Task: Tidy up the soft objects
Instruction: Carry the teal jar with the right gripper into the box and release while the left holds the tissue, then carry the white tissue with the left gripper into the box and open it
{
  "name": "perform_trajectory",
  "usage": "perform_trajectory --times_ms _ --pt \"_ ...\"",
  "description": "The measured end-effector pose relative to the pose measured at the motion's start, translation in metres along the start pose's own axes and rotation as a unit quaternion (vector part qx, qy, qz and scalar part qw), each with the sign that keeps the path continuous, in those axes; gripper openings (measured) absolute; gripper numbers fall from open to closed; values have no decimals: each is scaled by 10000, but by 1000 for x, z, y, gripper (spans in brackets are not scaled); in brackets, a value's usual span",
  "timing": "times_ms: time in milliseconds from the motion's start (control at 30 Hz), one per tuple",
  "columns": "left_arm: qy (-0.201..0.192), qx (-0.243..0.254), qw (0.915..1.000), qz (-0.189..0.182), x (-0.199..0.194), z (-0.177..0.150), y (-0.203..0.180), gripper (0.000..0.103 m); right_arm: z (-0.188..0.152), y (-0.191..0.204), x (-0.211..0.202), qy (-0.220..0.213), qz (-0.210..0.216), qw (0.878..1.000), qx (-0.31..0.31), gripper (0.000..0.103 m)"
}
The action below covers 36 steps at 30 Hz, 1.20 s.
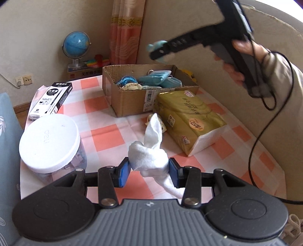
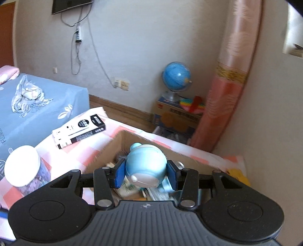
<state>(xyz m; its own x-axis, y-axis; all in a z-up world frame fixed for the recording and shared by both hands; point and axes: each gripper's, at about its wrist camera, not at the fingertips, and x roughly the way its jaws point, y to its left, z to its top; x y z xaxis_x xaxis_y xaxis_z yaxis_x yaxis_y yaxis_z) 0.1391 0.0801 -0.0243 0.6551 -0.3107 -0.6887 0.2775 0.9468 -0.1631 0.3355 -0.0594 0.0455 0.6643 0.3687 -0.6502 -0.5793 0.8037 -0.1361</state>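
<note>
We see the left tool (image 1: 149,170) pinching a knotted white cloth (image 1: 149,159) above the checked worktop (image 1: 106,117); the right tool (image 2: 145,175) grips a rounded pale-blue soft toy (image 2: 144,166) over the open cardboard box (image 1: 130,96), seemingly for dropping in.

From my right wrist view, a pale plaster wall (image 2: 142,47) fills the back of the room, daylight washing it evenly. At eleven o'clock a dark screen (image 2: 70,5) hangs high on it, cables (image 2: 75,49) trailing down to a power strip. At nine o'clock sits a bed (image 2: 37,113) under a blue leaf-print sheet, a pink pillow (image 2: 7,72) at its far end. A wooden skirting board (image 2: 121,109) runs along the foot of the wall. At one o'clock a blue globe (image 2: 177,76) stands on a cardboard carton (image 2: 178,115), beside a pink curtain (image 2: 227,94) with a gold band. My bench (image 1: 106,121) wears a pink-and-white checked cloth.
</note>
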Motion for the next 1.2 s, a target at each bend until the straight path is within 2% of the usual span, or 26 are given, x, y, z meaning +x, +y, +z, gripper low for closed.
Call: perform_trajectory --times_ms 167,200,233,300,400,500,767,933,1200 --pt "-32 -19 10000 30 -3 1 0 42 23 7 31 56 178 9998 27 52" --pt "-43 -16 10000 37 -3 1 0 42 24 8 36 81 195 9998 20 61" --pt "-45 -5 10000 41 -4 1 -1 42 24 9 39 81 139 9999 8 75" --pt "-43 15 10000 43 -4 1 -2 42 21 10 41 61 44 10000 15 90" --pt "-36 46 10000 19 -4 2 -2 42 11 5 36 176 116 9997 134 91" --pt "-22 81 10000 13 -2 4 -2 42 0 3 27 237 -19 9996 135 103" --pt "-41 197 9998 45 -3 19 -3 42 -26 -6 -6 455 -202 9974 522 103" --pt "-34 282 9996 23 -1 37 -3 42 -56 -10 -39 439 -398 9949 820 103" --pt "-233 646 9976 -6 11 90 -12 43 -113 -8 -94 109 -1116 9869 1158 103"
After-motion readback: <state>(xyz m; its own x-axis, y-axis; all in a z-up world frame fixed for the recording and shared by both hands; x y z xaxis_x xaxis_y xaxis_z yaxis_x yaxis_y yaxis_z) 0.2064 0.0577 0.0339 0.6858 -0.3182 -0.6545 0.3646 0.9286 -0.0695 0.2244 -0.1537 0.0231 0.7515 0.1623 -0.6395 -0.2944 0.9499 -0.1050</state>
